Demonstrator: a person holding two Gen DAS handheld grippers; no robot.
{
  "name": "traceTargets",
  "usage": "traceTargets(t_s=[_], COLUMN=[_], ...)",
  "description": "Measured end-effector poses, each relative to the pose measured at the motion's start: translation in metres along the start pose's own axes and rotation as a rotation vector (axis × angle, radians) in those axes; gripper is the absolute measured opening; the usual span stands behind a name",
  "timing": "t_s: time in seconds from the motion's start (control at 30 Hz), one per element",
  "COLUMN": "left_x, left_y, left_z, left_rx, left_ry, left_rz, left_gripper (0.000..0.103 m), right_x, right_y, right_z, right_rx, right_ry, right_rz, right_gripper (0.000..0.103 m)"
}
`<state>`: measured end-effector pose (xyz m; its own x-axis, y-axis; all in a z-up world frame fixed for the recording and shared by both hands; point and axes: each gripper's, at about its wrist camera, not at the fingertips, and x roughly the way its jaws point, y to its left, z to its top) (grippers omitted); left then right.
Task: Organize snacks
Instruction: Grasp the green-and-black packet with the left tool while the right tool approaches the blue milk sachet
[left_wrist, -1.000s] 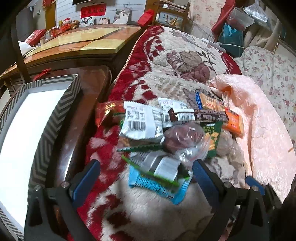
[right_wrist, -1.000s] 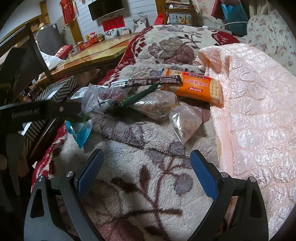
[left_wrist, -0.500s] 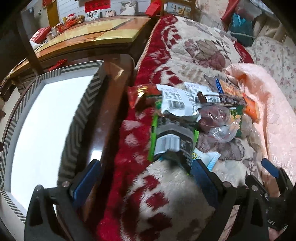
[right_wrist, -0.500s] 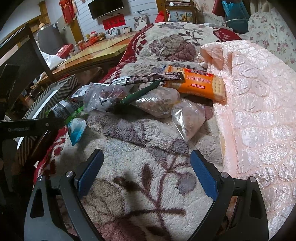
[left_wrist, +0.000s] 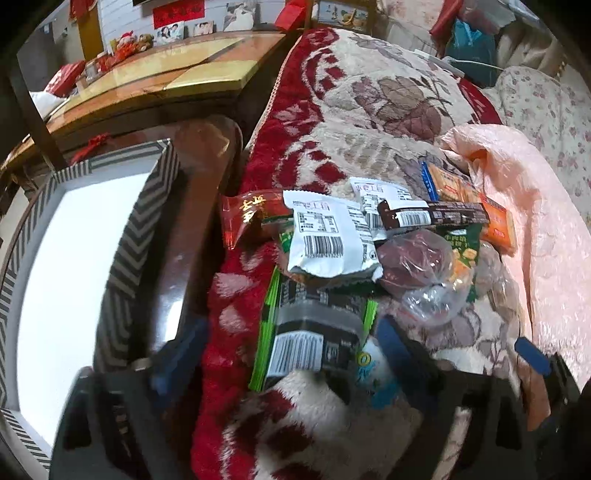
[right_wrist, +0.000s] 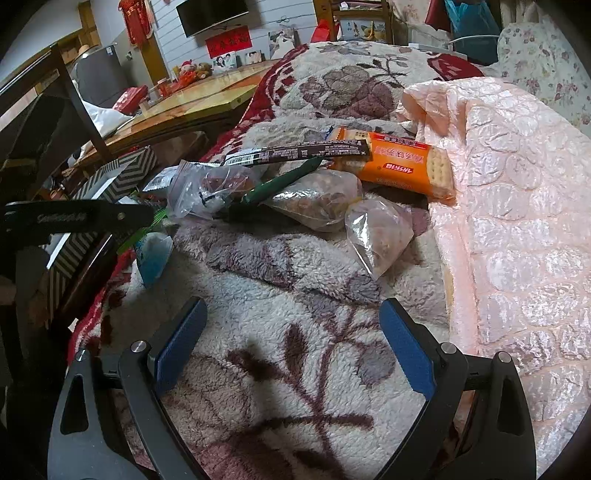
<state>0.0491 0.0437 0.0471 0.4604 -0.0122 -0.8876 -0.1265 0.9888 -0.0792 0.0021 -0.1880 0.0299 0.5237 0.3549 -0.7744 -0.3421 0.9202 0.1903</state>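
Snacks, heaped on a floral plush blanket (right_wrist: 280, 354) beside a pink quilted cover (right_wrist: 517, 221). The pile comprises a white barcode packet (left_wrist: 325, 240), a red packet (left_wrist: 247, 214), a long dark bar wrapper (right_wrist: 295, 153), an orange cracker pack (right_wrist: 402, 166), clear bags of dried goods (right_wrist: 376, 232) and a dark packet with green edges (left_wrist: 314, 332). Left hand-held gripper (left_wrist: 291, 358): jaws wide apart, flanking the near end of the green-edged packet; contact cannot be told owing to blur. Right hand-held gripper (right_wrist: 291, 347): jaws wide apart and holding nothing, above bare blanket, near the pile. A chevron-rimmed tray (left_wrist: 129, 236) with a white floor lies on a dark wooden surface (left_wrist: 192, 206) left of the blanket.
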Motion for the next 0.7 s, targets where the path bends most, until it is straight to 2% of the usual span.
traceTargets(t_s=[0.03, 0.1, 0.17, 0.37, 0.4, 0.63, 0.7], left_x=[0.003, 0.007, 0.008, -0.010, -0.013, -0.038, -0.042], left_y=[0.000, 0.000, 0.000, 0.006, 0.007, 0.020, 0.023], left_z=[0.001, -0.001, -0.004, -0.011, -0.012, -0.024, -0.027], left_rx=[-0.005, -0.006, -0.002, -0.014, -0.015, -0.037, -0.037], left_ry=[0.005, 0.026, 0.034, -0.024, -0.032, -0.078, -0.085], left_rz=[-0.009, -0.022, -0.027, -0.047, -0.050, -0.037, -0.025], left_gripper=[0.067, 0.041, 0.030, 0.027, 0.022, 0.022, 0.022], right_x=[0.000, 0.001, 0.001, -0.003, -0.004, -0.009, -0.007], right_y=[0.000, 0.001, 0.001, 0.010, 0.012, 0.044, 0.052], right_z=[0.000, 0.000, 0.000, 0.000, 0.001, 0.009, 0.013], right_rx=[-0.001, -0.003, -0.006, -0.043, -0.052, -0.180, -0.216], right_ry=[0.002, 0.007, 0.006, -0.010, -0.012, -0.034, -0.028], right_rz=[0.002, 0.005, 0.008, 0.022, 0.030, 0.138, 0.179], right_gripper=[0.095, 0.095, 0.095, 0.095, 0.095, 0.095, 0.089])
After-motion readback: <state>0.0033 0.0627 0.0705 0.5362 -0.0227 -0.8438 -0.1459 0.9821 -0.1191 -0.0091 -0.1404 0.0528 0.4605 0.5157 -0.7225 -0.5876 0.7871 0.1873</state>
